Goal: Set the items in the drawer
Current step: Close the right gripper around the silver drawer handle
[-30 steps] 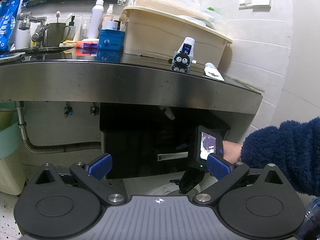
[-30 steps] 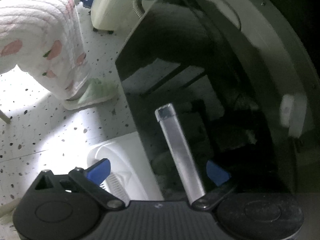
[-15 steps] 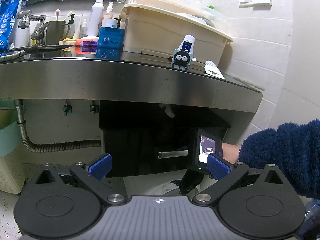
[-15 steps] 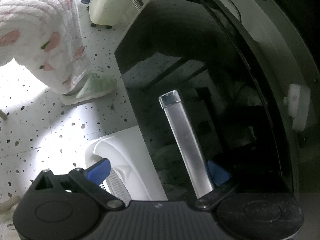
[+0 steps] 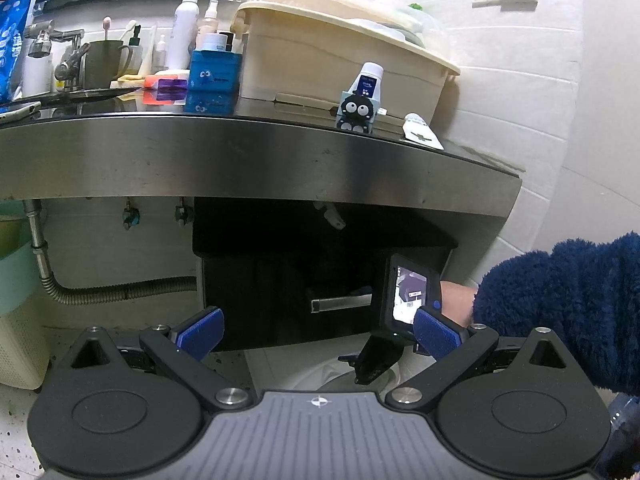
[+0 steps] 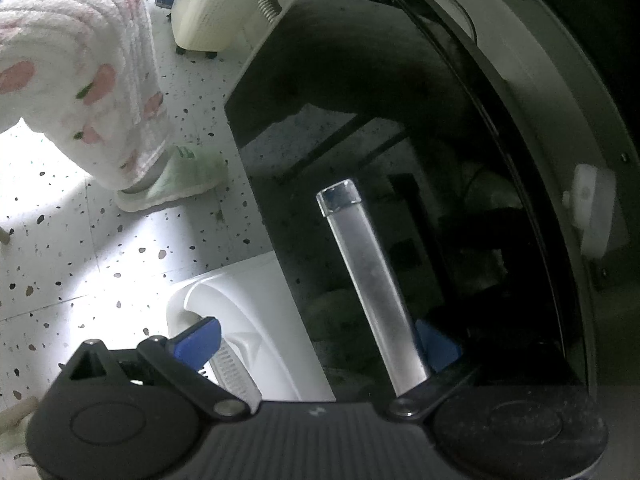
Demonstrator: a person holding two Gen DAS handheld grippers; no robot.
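Note:
A glossy black drawer (image 5: 288,292) with a silver bar handle (image 5: 340,303) sits under the steel counter (image 5: 240,156). My left gripper (image 5: 316,330) is open and empty, held back from the drawer front. My right gripper (image 6: 316,344) is open with the handle (image 6: 370,280) between its fingers, one blue fingertip (image 6: 434,346) behind the bar; it also shows in the left wrist view (image 5: 404,300) at the handle's right end. A small toothpaste tube in a black cartoon holder (image 5: 360,104) and a flat white tube (image 5: 422,134) lie on the counter.
A beige lidded bin (image 5: 340,56), a blue box (image 5: 214,80), bottles and a faucet (image 5: 68,56) crowd the counter. A white toilet base (image 6: 248,320) stands below the drawer. A corrugated pipe (image 5: 100,290), a cream basket (image 6: 208,12) and my slippered foot (image 6: 172,184) are on the speckled floor.
The right gripper has closed in on the drawer front, so the handle looms larger between its fingers. The left gripper has barely moved.

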